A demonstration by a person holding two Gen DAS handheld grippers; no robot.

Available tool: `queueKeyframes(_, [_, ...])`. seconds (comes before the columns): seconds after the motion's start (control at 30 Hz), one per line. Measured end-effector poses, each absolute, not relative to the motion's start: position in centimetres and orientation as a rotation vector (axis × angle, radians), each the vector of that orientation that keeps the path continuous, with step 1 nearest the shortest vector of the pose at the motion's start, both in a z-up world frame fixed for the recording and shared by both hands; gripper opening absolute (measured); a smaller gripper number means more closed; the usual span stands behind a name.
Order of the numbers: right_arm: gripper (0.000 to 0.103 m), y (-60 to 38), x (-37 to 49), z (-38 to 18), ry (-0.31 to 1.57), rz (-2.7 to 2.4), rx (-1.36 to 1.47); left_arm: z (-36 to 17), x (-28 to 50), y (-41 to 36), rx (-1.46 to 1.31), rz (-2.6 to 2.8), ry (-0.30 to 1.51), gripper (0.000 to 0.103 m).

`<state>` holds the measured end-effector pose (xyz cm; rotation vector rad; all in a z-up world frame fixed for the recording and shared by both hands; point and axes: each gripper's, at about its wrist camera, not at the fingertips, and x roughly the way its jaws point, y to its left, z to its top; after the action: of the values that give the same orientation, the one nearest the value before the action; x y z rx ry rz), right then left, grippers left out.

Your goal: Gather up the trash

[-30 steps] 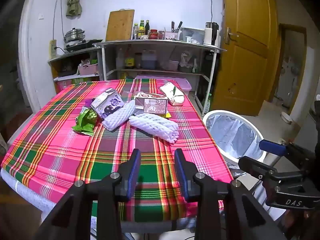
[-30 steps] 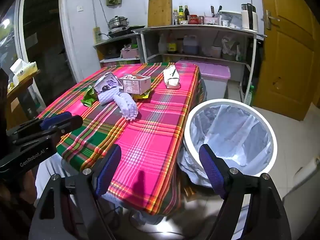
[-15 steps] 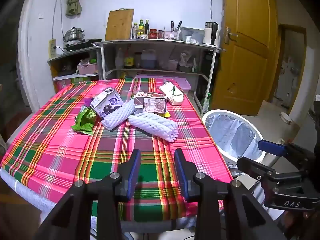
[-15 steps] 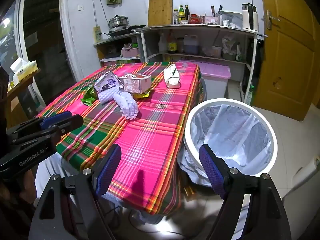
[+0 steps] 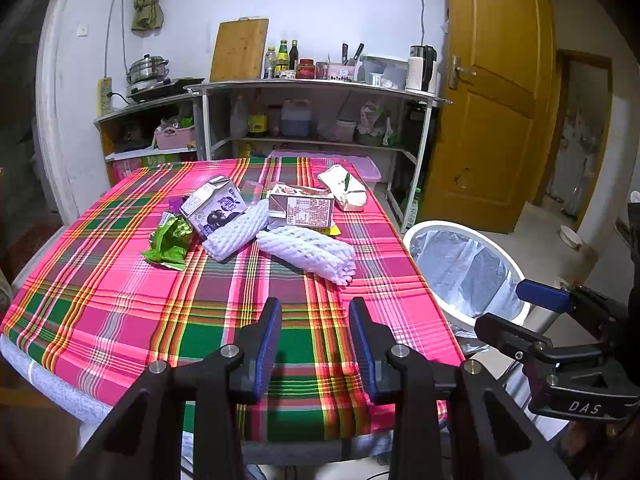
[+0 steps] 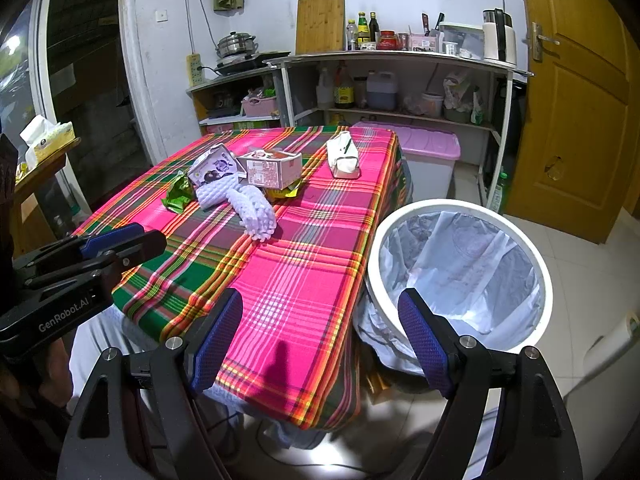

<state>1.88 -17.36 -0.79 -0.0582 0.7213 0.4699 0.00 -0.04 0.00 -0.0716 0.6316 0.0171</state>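
Trash lies in a heap on the plaid tablecloth (image 5: 120, 304): a green wrapper (image 5: 168, 242), a purple carton (image 5: 214, 208), two white foam nets (image 5: 308, 252), a pink-white box (image 5: 302, 210) and a white packet (image 5: 344, 190). The heap also shows in the right wrist view (image 6: 248, 184). A white bin with a clear liner (image 6: 460, 276) stands on the floor right of the table. My left gripper (image 5: 315, 332) is open and empty over the table's near edge. My right gripper (image 6: 320, 336) is wide open and empty, between the table corner and the bin.
Metal shelves (image 5: 312, 120) with bottles, jars and a kettle stand behind the table. A pink-lidded storage box (image 6: 424, 152) sits under them. A wooden door (image 5: 496, 92) is at the right. A side table with a tissue box (image 6: 44, 140) is at the far left.
Both grippers have drifted very slightly; the scene looks almost the same. Nothing was picked up or moved.
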Motion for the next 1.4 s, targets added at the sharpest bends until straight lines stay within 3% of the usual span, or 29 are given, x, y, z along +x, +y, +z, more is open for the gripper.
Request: queueKeyframes(1.4, [0.08, -18.19, 1.9, -0.55, 0.725, 0.468, -0.056, 0.02, -0.11, 0.01, -0.078, 0.018, 0.636, 0.035])
